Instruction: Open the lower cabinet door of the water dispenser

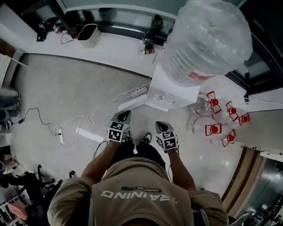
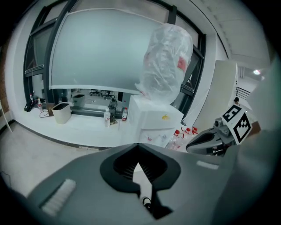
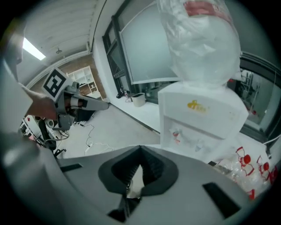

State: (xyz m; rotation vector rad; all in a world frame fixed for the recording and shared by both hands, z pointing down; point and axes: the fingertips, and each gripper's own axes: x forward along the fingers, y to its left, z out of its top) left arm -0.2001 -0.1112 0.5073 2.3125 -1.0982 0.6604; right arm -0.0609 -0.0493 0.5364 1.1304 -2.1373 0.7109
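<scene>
Across the back of the shirt [image 1: 137, 194], on the near side of the water dispenser [image 1: 171, 93]: "TRAINING" in pale capitals, upside down to the head view. Between that word and the dispenser, on a small dark strip [image 1: 140, 189]: tiny lettering, apparently "ADVENTURE", too small to confirm. On the dispenser's white front, over the taps: a small yellow mark [image 3: 196, 105], not legible. On the wrapped water bottle [image 1: 205, 39] atop the dispenser: a red label [image 3: 206, 9], print blurred beyond reading. On the cubes of the left gripper [image 1: 124, 115] and right gripper [image 1: 160, 125], between shirt and dispenser: black-and-white square markers [image 1: 116, 132], coded patterns only.
</scene>
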